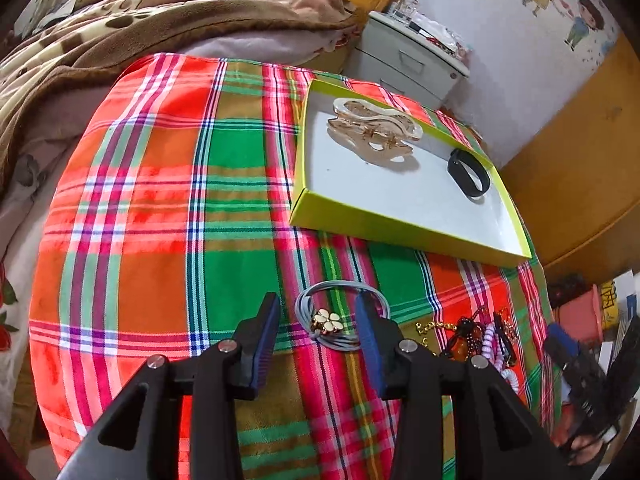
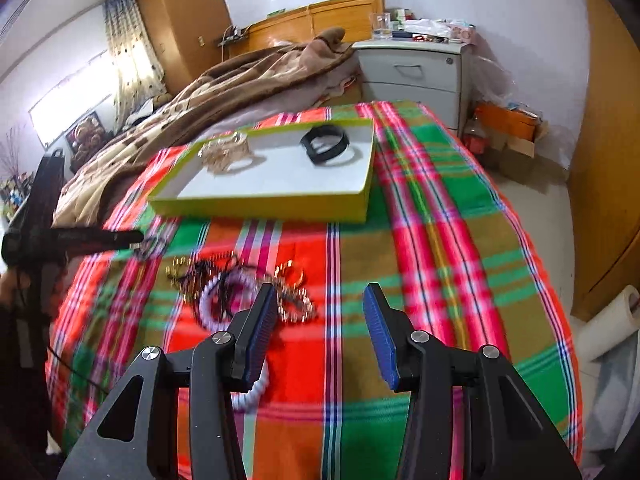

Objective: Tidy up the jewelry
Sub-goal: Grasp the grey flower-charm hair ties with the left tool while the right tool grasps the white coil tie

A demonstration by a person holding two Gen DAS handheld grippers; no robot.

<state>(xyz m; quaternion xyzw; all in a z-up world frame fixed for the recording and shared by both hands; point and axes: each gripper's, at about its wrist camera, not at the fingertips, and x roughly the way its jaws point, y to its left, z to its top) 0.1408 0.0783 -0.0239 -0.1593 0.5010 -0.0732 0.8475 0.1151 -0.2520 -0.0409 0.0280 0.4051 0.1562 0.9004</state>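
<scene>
Grey hair tie [image 1: 340, 320] with flower charm lies between the wide-open left hand-held gripper [image 1: 319, 312]; right hand-held gripper [image 2: 320, 306] (also open) hovers beside a blurred, possibly beaded, jewelry pile [image 2: 240, 292].

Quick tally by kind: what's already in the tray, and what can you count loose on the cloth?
In the tray:
Hair claw clip: 1
Black band: 1
On the cloth:
Grey hair tie with flower charm, between the open left claw's fingers: 1
Tangled pile of chains and coil ties: 1 heap, pieces too tangled to count
Total: 3 separate items plus the pile.
</scene>
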